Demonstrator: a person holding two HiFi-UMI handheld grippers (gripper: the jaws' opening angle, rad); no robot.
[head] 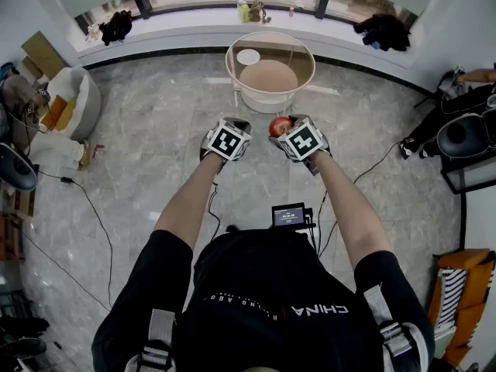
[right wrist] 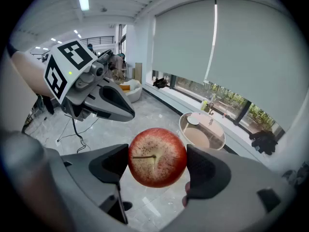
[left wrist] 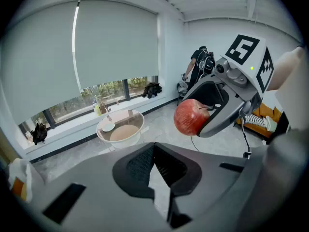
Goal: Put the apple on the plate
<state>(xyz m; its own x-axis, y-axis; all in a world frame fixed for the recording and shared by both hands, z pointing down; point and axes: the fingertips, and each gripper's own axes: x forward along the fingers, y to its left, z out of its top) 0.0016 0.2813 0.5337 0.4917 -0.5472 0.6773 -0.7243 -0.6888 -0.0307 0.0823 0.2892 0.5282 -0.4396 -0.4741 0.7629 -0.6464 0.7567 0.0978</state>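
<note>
A red apple (right wrist: 157,157) sits between the pads of my right gripper (right wrist: 157,159), which is shut on it and holds it in the air, stem toward the camera. The head view shows the apple (head: 279,125) just ahead of the right gripper (head: 285,129). My left gripper (head: 235,122) hovers close beside it on the left; its jaws (left wrist: 154,146) meet at the tips with nothing between them. From the left gripper view the apple (left wrist: 190,117) hangs up to the right. A small white plate (head: 248,56) lies on a round glass table (head: 304,80) further ahead.
The table stands on a grey marble floor (head: 155,122) before a long window sill (head: 186,22) with bottles and bags. Cables trail on the floor at left. A beanbag and boxes sit far left, chairs and bags far right.
</note>
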